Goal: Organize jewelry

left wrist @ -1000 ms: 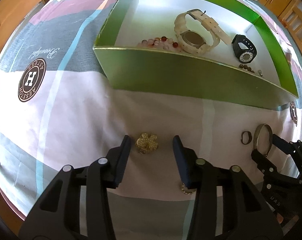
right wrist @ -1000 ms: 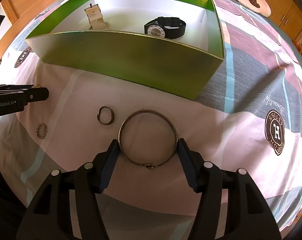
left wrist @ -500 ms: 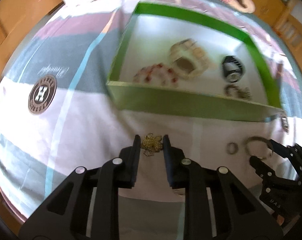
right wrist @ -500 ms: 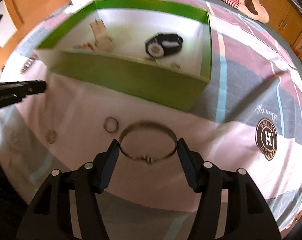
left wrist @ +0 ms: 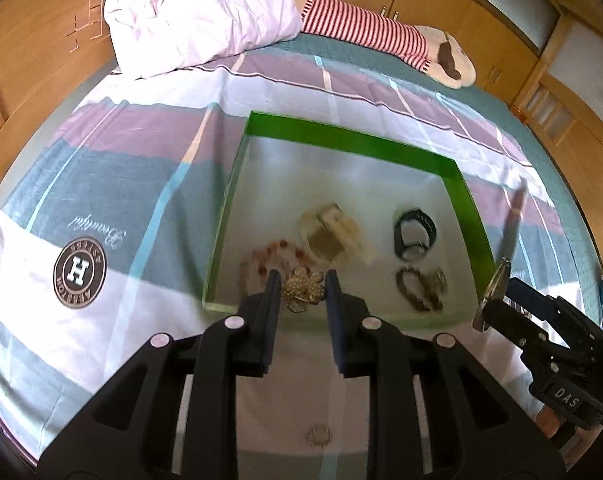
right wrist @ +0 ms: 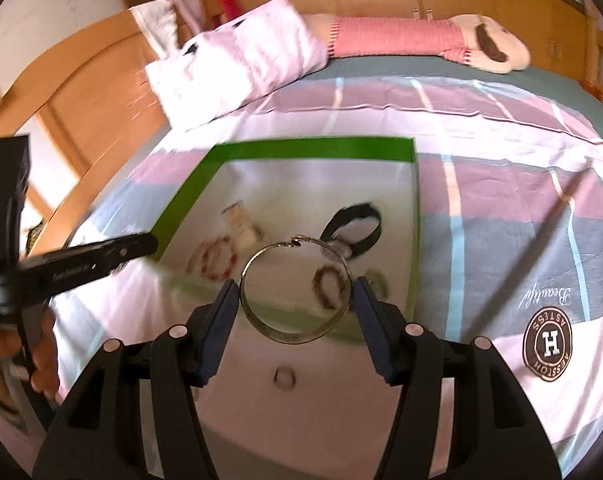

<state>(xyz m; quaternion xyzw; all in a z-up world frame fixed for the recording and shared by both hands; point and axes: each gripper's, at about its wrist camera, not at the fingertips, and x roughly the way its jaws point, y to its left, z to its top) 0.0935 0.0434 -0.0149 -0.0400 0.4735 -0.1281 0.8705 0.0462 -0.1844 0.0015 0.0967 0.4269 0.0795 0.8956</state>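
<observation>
Gold brooch (left wrist: 304, 289) sits pinched in the left tongs (left wrist: 301, 292), above the green box's (left wrist: 467, 216) near edge; a thin, lumpy piece like that could slip and drop onto the bedspread (left wrist: 101, 344) short of the box. Further right, the right tongs (right wrist: 293, 300) clamp a metal bangle (right wrist: 295, 288) by its rim; a smooth hoop could twist free, missing the box.

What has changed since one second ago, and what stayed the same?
The left gripper closed on the gold flower brooch and lifted it off the bedspread. The right gripper, already around the metal bangle, raised it too. The watches and bead bracelets remain in the green box.
</observation>
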